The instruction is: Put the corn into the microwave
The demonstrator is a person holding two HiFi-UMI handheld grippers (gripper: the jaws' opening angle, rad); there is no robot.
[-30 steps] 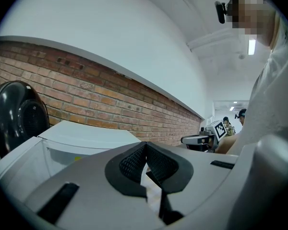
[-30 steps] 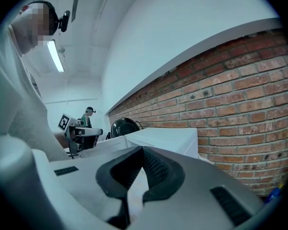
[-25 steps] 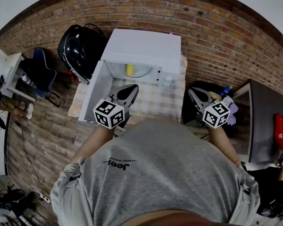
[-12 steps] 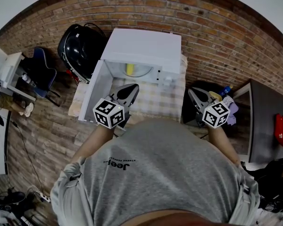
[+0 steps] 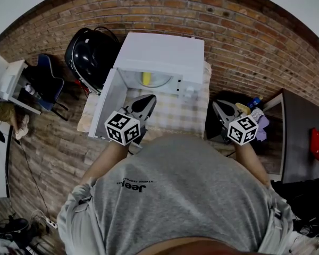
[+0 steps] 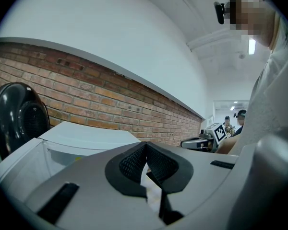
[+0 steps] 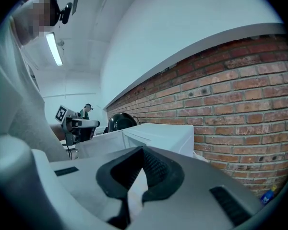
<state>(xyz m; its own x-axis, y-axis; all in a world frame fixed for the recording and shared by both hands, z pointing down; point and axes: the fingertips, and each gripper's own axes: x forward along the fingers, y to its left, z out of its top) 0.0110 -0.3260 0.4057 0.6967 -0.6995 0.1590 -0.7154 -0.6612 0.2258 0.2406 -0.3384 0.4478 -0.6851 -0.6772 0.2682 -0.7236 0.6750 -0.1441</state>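
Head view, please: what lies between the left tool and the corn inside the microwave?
Nothing stands there: in the head view only the pale floor of the open microwave separates the left tool from the corn.

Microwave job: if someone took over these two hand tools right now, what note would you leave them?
Left gripper: jaws together, empty, held in front of the open microwave.
Right gripper: jaws together, empty, off to the right of the table.
Corn: the yellow piece inside the microwave cavity, on the turntable.
Door: swung wide open on the left.
Done: the corn looks to be in.
Left: probably only shutting the door, which the left gripper is nearer to.
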